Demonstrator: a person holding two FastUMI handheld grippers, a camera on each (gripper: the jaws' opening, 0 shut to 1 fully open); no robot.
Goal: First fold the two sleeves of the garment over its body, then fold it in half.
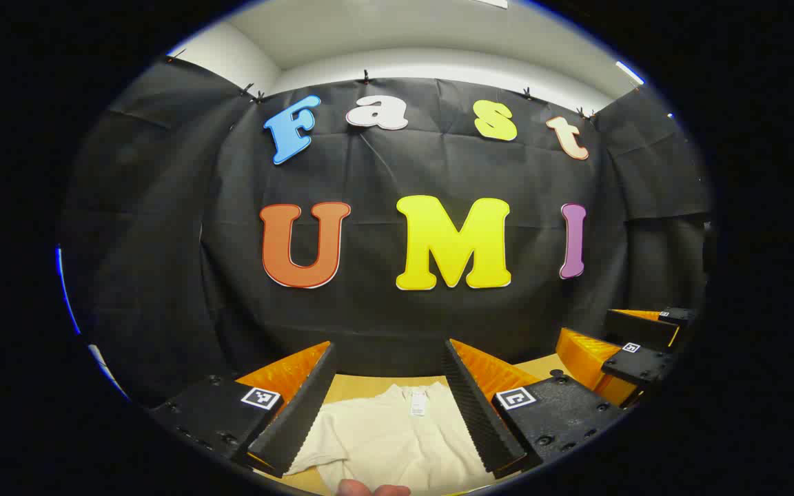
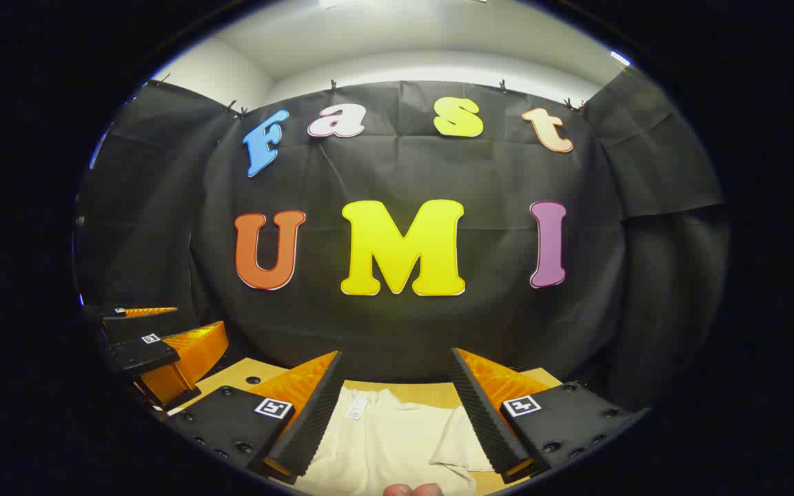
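In the left gripper view, the left gripper [image 1: 391, 375], with orange fingers faced in ribbed black pads and black blocks bearing small square markers, hangs above the table with its fingers spread wide and nothing between them. Below and beyond that gap lies the cream-coloured cloth garment [image 1: 397, 434], spread flat on the light wooden tabletop [image 1: 369, 384], its neck opening with a small white label [image 1: 418, 403] turned toward the black cloth wall. One short sleeve of the garment reaches out to the left, under the left finger. At the right edge of this view the right gripper [image 1: 635, 344] shows farther off, its orange and black fingers apart. A fingertip [image 1: 369, 489] shows at the bottom edge. In the right gripper view, the right gripper [image 2: 395, 382] is likewise held wide apart over the garment [image 2: 383, 441], gripping nothing; the collar label [image 2: 357, 408] sits just beside its left finger, and a sleeve lies folded or rumpled near its right finger. The left gripper [image 2: 156, 341] shows at the left edge there, over the tabletop [image 2: 238, 379].
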